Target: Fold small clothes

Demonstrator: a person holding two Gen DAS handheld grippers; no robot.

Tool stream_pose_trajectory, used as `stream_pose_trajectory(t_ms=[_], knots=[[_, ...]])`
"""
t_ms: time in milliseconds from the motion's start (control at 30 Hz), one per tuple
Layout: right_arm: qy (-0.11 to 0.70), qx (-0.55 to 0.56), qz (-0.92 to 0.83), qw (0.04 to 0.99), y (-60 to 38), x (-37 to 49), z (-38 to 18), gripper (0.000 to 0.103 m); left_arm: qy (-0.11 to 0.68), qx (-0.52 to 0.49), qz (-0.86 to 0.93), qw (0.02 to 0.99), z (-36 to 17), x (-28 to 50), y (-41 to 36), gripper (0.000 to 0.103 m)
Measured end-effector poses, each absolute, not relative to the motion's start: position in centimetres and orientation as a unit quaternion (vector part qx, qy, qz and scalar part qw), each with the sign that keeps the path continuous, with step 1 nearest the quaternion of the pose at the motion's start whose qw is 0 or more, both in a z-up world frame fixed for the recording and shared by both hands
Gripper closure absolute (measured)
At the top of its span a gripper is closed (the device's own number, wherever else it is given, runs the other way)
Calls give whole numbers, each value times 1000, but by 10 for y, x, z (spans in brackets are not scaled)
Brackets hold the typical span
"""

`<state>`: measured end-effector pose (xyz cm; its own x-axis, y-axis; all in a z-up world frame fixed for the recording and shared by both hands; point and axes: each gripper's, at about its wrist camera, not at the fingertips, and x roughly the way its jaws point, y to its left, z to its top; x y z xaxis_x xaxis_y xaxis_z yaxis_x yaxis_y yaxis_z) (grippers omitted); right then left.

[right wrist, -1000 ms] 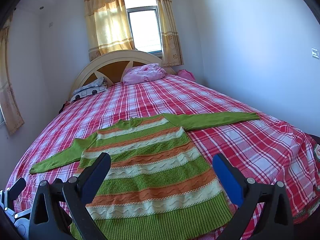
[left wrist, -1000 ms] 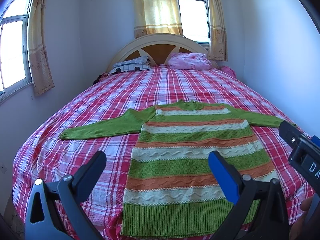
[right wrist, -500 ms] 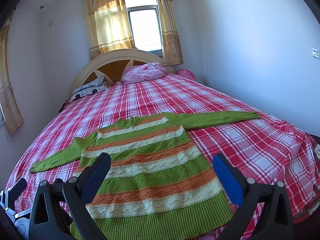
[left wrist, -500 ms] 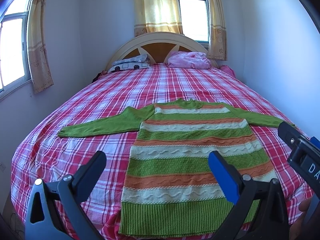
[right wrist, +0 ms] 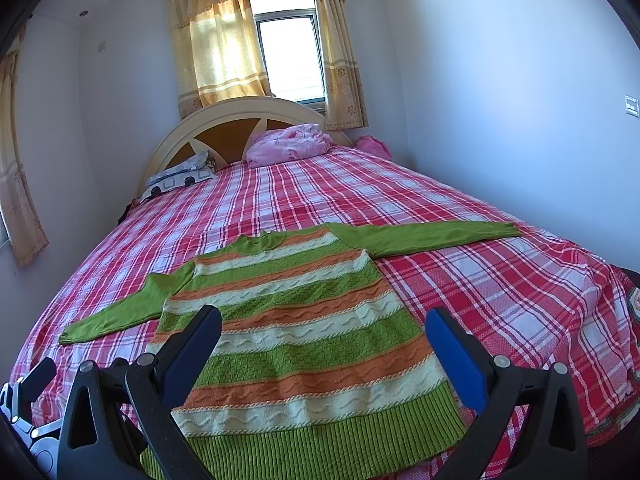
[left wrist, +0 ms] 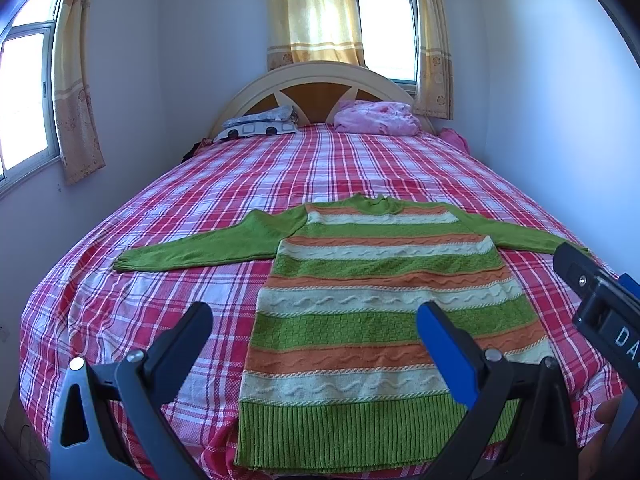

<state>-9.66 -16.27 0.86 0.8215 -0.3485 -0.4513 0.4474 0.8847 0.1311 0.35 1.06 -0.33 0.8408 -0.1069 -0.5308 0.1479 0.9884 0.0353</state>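
Observation:
A small knitted sweater, striped green, orange and cream with plain green sleeves, lies flat and spread out on the bed; it also shows in the right wrist view. Both sleeves stretch out sideways. Its green ribbed hem is at the near bed edge. My left gripper is open and empty, held above the sweater's lower left part. My right gripper is open and empty, above the sweater's lower body. The right gripper's body shows at the right edge of the left wrist view.
The bed has a red and white plaid sheet. A pink bundle and a patterned pillow lie by the headboard. Walls stand close on the left and right. Curtained windows are behind the bed and on the left.
Both grippers have stayed open. The left wrist view has shifted slightly, with the sweater a little lower and farther right in it. The right wrist view is nearly unchanged.

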Motion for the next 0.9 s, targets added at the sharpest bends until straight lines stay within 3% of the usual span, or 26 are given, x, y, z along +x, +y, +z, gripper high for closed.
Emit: stream_pose_trajectory(t_ms=[900], knots=[[217,114,-209,947,-159,-94,5,1,279,36,-68,957,-6,5,9,0]])
